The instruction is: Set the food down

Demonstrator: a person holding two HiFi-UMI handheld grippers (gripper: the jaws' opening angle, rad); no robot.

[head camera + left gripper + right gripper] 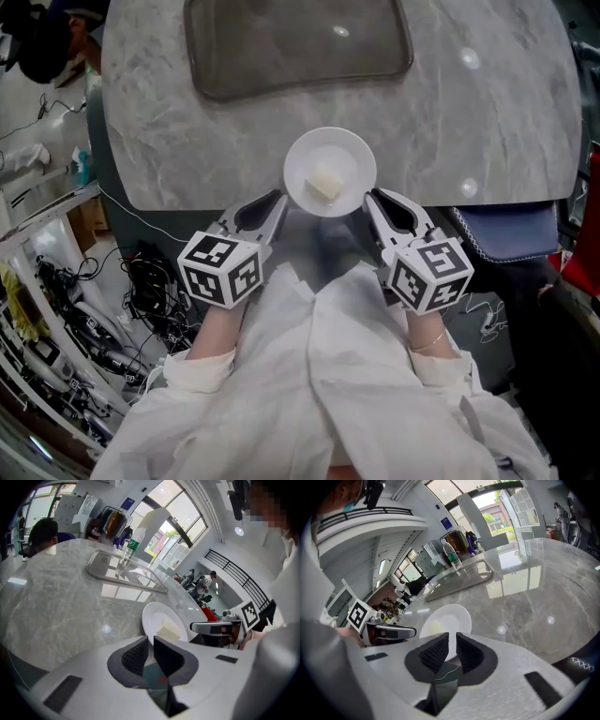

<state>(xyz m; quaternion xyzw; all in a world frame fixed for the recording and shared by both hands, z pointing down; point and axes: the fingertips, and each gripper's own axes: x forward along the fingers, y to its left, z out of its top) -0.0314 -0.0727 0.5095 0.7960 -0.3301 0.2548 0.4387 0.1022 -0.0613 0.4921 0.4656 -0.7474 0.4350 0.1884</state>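
Observation:
A white plate (330,172) carries a pale yellow block of food (325,184) and hangs at the near edge of the grey marble table (187,141). My left gripper (281,199) is shut on the plate's left rim, and my right gripper (368,197) is shut on its right rim. In the left gripper view the plate (157,616) and the food (168,631) lie just past the jaws (151,639), with the rim in the narrow gap between the pads. The right gripper view shows the same grip (453,641) on the plate (450,617).
A large grey tray (298,47) lies at the far middle of the table, with bottles (452,555) beyond it. Tangled cables (141,281) cover the floor at the left. A dark blue seat (511,230) stands at the right, by the table's edge.

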